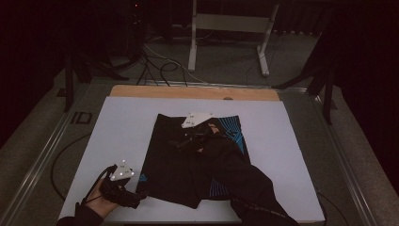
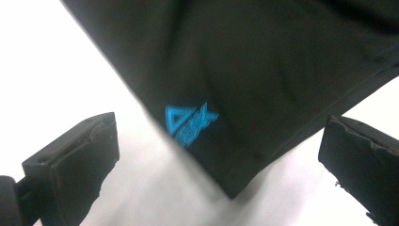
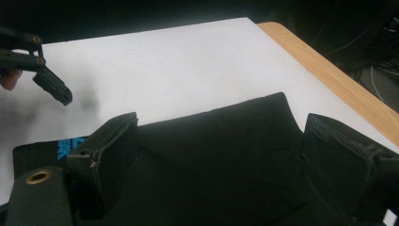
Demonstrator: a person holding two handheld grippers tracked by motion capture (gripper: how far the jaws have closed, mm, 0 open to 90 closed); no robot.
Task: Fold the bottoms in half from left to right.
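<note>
Left gripper view: the left gripper (image 2: 219, 155) has its 2 black jaws spread wide, nothing between them but white surface and the pointed near corner of a black garment (image 2: 263, 70). A blue logo (image 2: 189, 123) sits just above that corner, and the corner lies in the gap without touching either jaw.

High view: the left gripper (image 1: 141, 197) is at the near-left of the table, held in the person's left hand (image 1: 101, 200), with its grey plate on top. It points toward the garment's near-left corner, where the small blue logo (image 1: 142, 178) shows.

The right gripper (image 1: 181, 143) is over the far half of the garment (image 1: 174, 165), grey plate up, the person's dark right sleeve (image 1: 249, 188) reaching across the cloth to it. Jaw state hard to read here (dim, black on black).

Right gripper view: the right gripper (image 3: 216, 155) has its jaws wide apart, with a raised fold of the black garment (image 3: 226, 141) lying between them; contact with the pads cannot be told. The other gripper shows at far left over the white surface.

Garment lies flat near the middle of the white sheet (image 1: 122, 127), with blue line pattern (image 1: 233, 132) along its right side. The sheet covers the table, whose wooden far edge (image 1: 188, 92) is bare. Beyond it: floor cables and a white metal frame (image 1: 230, 28).
</note>
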